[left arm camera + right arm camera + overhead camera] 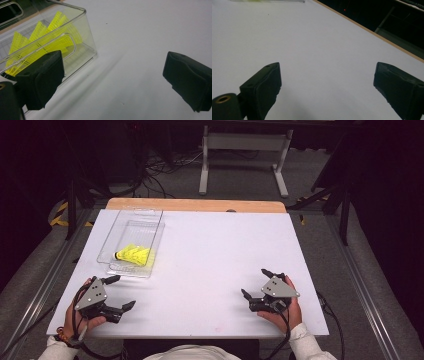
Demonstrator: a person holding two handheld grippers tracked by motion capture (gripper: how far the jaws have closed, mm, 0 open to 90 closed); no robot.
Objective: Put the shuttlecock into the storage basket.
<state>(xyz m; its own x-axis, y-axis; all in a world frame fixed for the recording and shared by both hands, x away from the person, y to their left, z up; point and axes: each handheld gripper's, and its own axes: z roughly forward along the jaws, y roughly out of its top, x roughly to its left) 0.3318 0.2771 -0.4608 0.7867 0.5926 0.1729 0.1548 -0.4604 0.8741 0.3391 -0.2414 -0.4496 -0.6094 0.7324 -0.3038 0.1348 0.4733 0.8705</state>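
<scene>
Holding both grippers open and empty, I judge my left gripper [116, 293] nearer the yellow shuttlecocks [134, 255], lying crosswise in the clear bin [111, 242] just ahead; my right gripper [256, 285] rests well apart.

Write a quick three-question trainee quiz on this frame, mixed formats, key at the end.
1. True or false: the yellow shuttlecock lies inside the clear bin.
2. Which gripper is nearer the bin? A) left gripper B) right gripper C) both equally near
3. Fill in: the jaws of both grippers stand ____, holding nothing.

Key: 1 true. 2 A: in the high view the left gripper sits just in front of the bin's near end on the white table, and the left gripper view shows the bin close beside one jaw. 3 open.
</scene>
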